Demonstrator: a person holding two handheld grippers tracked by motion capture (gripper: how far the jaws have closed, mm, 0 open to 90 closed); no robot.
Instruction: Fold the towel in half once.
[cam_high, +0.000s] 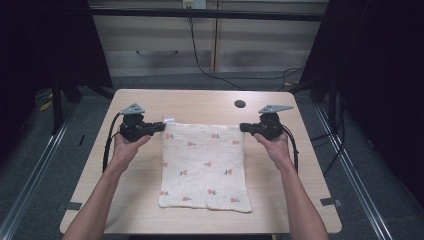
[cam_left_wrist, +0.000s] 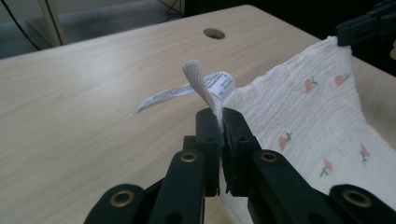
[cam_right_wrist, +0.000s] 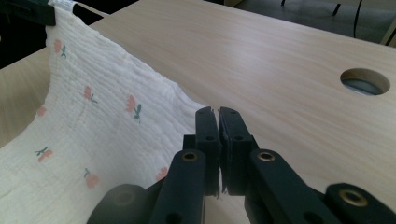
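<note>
White cloth (cam_high: 205, 165) with small pink flower print, spread over the middle of the light wooden bench (cam_high: 150, 210). Far edge lifted and stretched between two grippers, near edge lying flat toward the person's side.

Left gripper (cam_high: 161, 125) at the far left corner of the cloth, fingers (cam_left_wrist: 208, 135) pressed together and pinching that corner; seen in the left gripper view, a twisted tip of fabric poking up between them, with a white care label (cam_left_wrist: 187, 91) sticking out sideways just beyond.

Right gripper (cam_high: 243, 127) at the far right corner, fingers (cam_right_wrist: 208, 135) likewise closed tight on the cloth's edge; in the right gripper view, fabric running away from the closed tips toward the other gripper, sagging slightly in between.

Grey three-cornered plate on top of each gripper, cable trailing back along each forearm. Round hole (cam_high: 240, 104) in the bench beyond the cloth, nearer the right gripper, well apart from the fabric.
</note>
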